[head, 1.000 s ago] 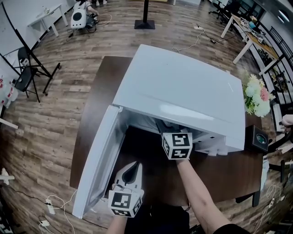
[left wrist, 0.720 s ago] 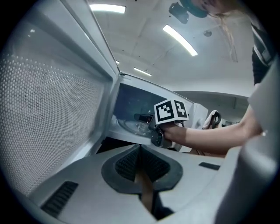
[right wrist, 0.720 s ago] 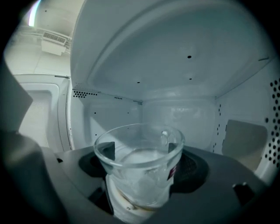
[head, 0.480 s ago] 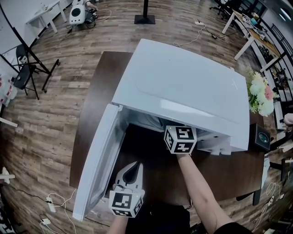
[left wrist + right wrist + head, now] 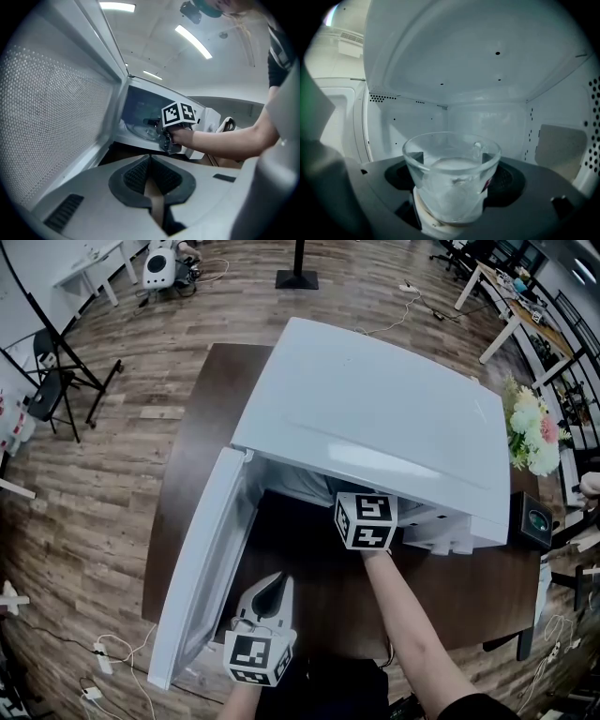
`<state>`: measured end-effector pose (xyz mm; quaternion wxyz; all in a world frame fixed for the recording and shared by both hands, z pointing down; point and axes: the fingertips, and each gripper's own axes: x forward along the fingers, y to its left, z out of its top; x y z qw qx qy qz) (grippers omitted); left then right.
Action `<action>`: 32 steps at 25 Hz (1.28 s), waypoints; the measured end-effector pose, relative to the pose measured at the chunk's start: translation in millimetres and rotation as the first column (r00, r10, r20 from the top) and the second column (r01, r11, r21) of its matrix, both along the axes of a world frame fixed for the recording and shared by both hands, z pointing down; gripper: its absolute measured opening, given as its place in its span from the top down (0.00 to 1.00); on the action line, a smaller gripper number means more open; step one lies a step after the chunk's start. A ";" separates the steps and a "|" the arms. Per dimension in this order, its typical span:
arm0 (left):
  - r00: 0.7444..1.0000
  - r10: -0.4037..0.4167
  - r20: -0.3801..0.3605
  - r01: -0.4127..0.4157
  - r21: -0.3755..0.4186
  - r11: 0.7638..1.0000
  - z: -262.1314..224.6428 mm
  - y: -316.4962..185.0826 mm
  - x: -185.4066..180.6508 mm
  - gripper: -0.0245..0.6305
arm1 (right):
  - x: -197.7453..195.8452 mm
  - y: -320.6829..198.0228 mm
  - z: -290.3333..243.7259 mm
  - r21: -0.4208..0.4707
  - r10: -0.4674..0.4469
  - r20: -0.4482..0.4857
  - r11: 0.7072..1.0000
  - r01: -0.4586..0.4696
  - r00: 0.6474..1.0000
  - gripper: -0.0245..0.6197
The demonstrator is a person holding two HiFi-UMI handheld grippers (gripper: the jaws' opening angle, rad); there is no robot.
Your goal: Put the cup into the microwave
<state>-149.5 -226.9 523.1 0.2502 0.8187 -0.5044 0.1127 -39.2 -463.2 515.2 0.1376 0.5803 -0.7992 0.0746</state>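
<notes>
Clenching the jaws of the right gripper on a clear glass cup — pressing in from both sides, low on its wall, and holding it upright. Carrying the cup inside the white cavity of the microwave, with dotted side walls and ceiling showing all round it in the right gripper view, and leaving it unclear whether its base is touching the glass turntable. Showing something pale inside the cup. Reaching in from the front, with only that gripper's marker cube and the forearm behind it showing at the opening in the head view.

Pressing the jaws of the left gripper together on nothing, pads meeting. Hovering low in front of the oven, just beside the door — swung wide open to the left, its dotted mesh filling the left side of the left gripper view.

Finding the microwave standing on a dark brown table, with a bunch of flowers near the table's right edge.
</notes>
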 end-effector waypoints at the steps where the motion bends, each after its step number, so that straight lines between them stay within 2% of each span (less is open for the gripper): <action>1: 1.000 0.001 0.001 -0.001 -0.001 1.000 0.2 1.1 -0.3 0.95 | -0.1 -0.1 0.2 -0.001 0.000 -0.001 1.000 0.000 1.000 0.39; 11: 1.000 0.020 -0.011 -0.020 0.003 1.000 -0.1 10.3 1.7 0.95 | -0.6 1.9 -2.1 0.005 0.002 0.010 1.000 -0.002 1.000 0.39; 21: 1.000 0.017 0.000 -0.017 0.005 1.000 -0.3 12.4 2.0 0.95 | 3.8 11.1 -4.0 0.017 0.026 -0.020 1.000 -0.025 0.999 0.39; 32: 0.999 0.033 -0.001 -0.033 0.015 0.999 -2.8 18.7 3.7 0.95 | 10.5 28.6 -4.7 0.008 0.046 0.000 0.999 -0.046 0.999 0.39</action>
